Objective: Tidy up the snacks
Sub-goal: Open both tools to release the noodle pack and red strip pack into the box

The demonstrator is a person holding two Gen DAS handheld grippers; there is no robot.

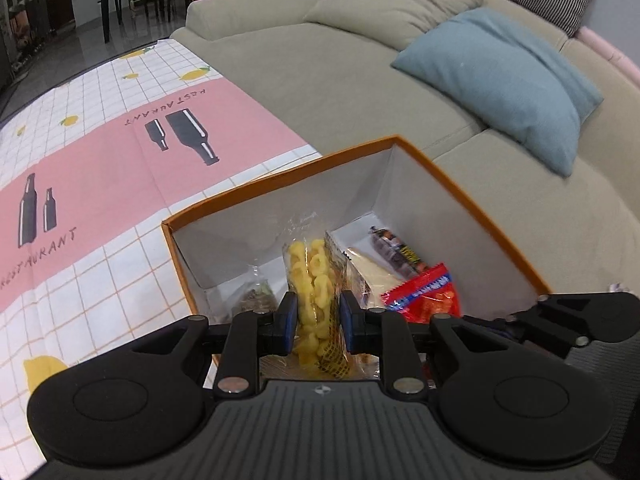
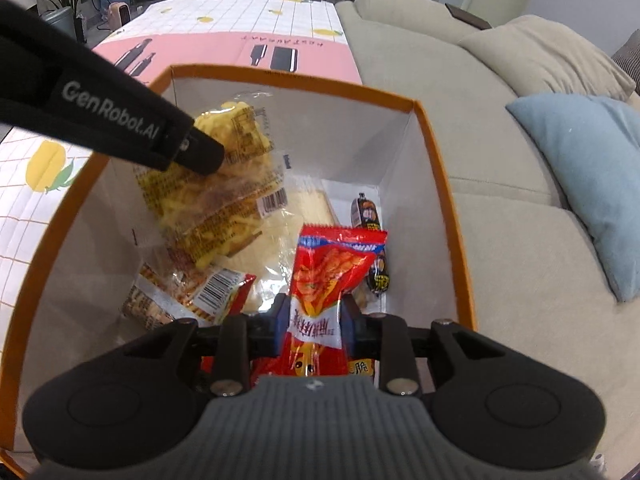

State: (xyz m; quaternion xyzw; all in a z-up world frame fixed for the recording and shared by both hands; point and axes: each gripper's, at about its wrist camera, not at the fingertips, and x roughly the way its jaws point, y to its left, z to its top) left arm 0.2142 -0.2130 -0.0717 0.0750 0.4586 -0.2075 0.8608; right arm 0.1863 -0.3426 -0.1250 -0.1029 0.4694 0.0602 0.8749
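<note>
Two grippers hang over the orange-rimmed white cardboard box (image 2: 444,184). The left gripper (image 1: 318,322) clamps a clear bag of yellow ring snacks (image 1: 314,280); the right gripper (image 2: 314,326) pinches a red foil snack packet (image 2: 332,268). Below them, other packets overlap, partly hidden.

A table under a checked cloth (image 1: 120,272) with a pink band — an orange-rimmed box (image 1: 460,184) stands on its near right corner, beside the sofa (image 1: 320,80).

Orange box (image 2: 442,184) of smooth card with matt white walls, shiny see-through plastic bag of yellow rings (image 1: 314,296) inside it, glossy red packet (image 2: 332,272) beside that, soft cloth sofa (image 1: 320,80) behind the box
</note>
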